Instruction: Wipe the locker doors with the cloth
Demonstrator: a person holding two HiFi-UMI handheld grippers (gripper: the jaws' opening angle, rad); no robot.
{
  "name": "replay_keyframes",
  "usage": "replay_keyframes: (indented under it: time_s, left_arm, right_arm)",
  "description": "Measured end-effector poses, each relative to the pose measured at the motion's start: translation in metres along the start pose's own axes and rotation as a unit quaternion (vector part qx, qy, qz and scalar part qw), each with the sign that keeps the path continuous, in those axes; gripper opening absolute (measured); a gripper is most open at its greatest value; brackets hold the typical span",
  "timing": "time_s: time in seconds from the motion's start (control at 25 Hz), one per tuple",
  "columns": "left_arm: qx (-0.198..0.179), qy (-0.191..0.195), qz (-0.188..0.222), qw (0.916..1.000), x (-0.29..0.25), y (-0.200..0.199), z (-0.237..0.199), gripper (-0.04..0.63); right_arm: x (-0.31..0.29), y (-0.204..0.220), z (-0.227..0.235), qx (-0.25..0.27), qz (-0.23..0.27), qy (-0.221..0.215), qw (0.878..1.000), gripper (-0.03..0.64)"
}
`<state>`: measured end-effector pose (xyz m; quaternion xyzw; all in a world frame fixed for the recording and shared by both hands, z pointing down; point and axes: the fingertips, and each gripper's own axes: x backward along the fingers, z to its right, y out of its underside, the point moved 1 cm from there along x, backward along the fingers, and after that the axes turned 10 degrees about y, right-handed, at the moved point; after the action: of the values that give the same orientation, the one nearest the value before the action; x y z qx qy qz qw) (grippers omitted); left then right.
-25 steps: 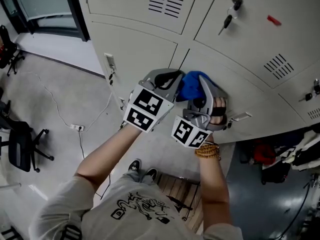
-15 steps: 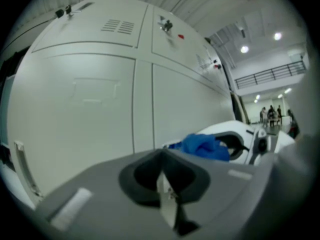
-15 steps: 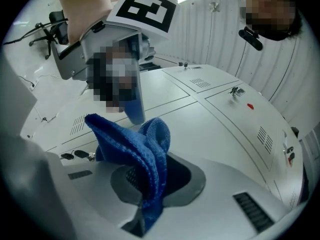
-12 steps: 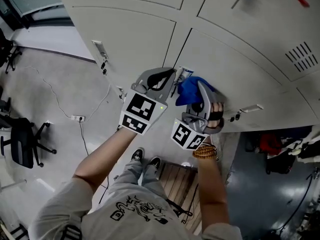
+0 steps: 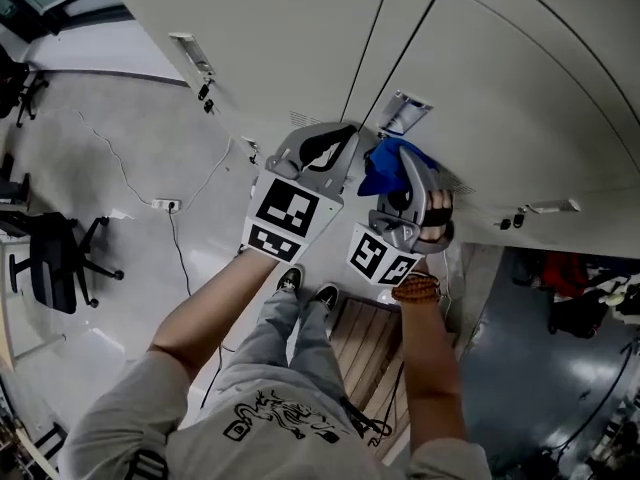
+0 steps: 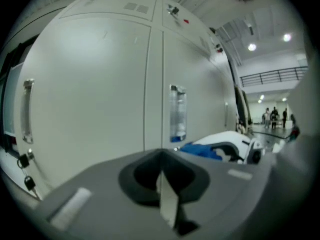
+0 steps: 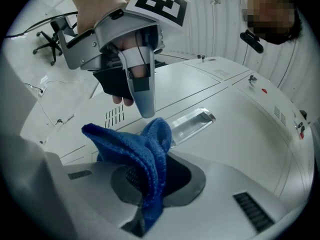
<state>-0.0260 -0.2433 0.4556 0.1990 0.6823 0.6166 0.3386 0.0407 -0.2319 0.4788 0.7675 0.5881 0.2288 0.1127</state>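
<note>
The right gripper (image 5: 408, 190) pinched the blue cloth (image 7: 144, 154) tight between its jaws, the loose fold bunched just beside the clear label holder (image 7: 192, 124) on the locker door (image 5: 500, 88), while the left gripper (image 5: 322, 158) hovered close alongside, jaws pressed together on nothing. To wipe well, the fold probably wanted pressing flat on the panel and drawing in long overlapping strokes, eased over the label holder and the seam (image 5: 369, 46) between doors lest it snag; the broad bare panel beyond the holder offered open room, though the left gripper crowded one side
</note>
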Motion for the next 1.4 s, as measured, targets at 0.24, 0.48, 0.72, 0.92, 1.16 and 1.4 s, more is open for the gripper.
replay_keyframes:
  time_s: [0.24,0.48,0.72,0.92,1.16,1.4]
  left_arm:
    - [0.002,0.003,-0.01,0.9999,-0.008,0.032,0.0,0.003]
    - [0.017,0.005,-0.019,0.9997,-0.017,0.068,0.005,0.003]
    - [0.026,0.008,-0.031,0.9991,-0.02,0.088,0.015,0.003]
    - [0.022,0.014,-0.021,0.9994,-0.019,0.068,0.029,0.003]
    - [0.002,0.008,0.013,0.9999,-0.009,0.006,0.032,0.003]
    - [-0.017,0.007,0.045,0.9988,0.009,-0.058,0.04,0.003]
  right_arm:
    - [0.002,0.005,-0.02,-0.003,0.014,0.019,1.0,0.029]
    - [0.01,0.023,-0.071,0.031,0.023,-0.014,0.999,0.03]
    - [0.021,0.043,-0.09,0.06,0.015,-0.04,0.997,0.029]
    - [0.023,0.056,-0.058,0.075,-0.003,-0.035,0.997,0.03]
    - [0.014,0.034,0.006,0.092,0.008,-0.007,0.996,0.031]
    - [0.002,0.001,0.066,0.103,0.026,0.02,0.994,0.03]
